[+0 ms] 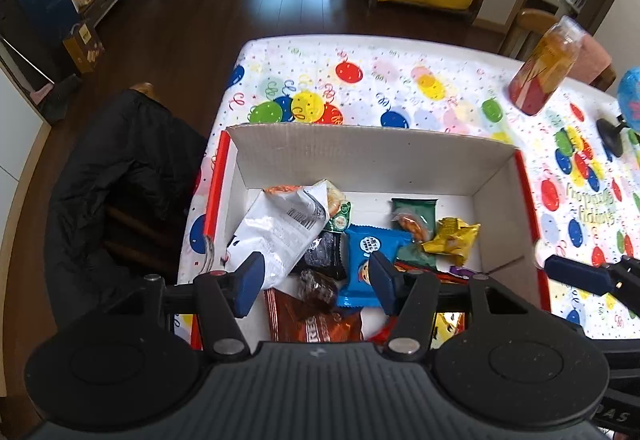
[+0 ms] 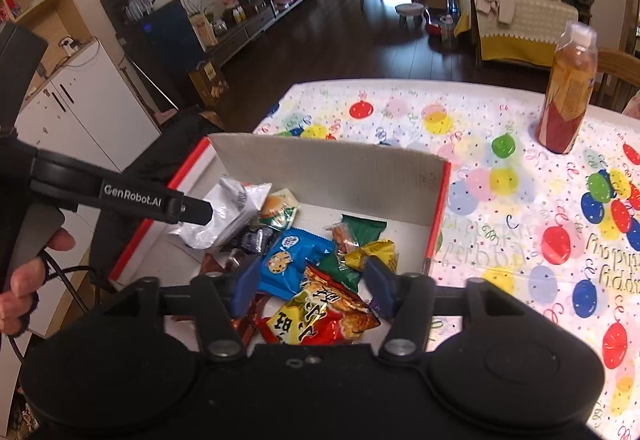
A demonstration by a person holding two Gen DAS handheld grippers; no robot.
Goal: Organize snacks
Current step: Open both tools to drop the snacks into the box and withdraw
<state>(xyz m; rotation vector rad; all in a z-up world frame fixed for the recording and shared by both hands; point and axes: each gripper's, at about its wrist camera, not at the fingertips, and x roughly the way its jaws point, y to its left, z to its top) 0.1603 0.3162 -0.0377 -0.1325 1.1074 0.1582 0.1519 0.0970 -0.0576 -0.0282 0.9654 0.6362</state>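
Inside cardboard box (image 1: 372, 156), jumbled colourful snack packets (image 1: 370, 260)

A drink bottle (image 2: 568, 96) stands on the balloon-print tablecloth (image 2: 520, 208); a black jacket (image 1: 120, 176) drapes a chair beside it.

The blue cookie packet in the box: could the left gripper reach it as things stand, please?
Probably yes: the left gripper is open above the box, the blue cookie packet lies on top of the pile, and nothing covers it.

globe (image 1: 629, 96): cut by right edge | purple packet (image 1: 460, 272): mostly hidden, perhaps candy
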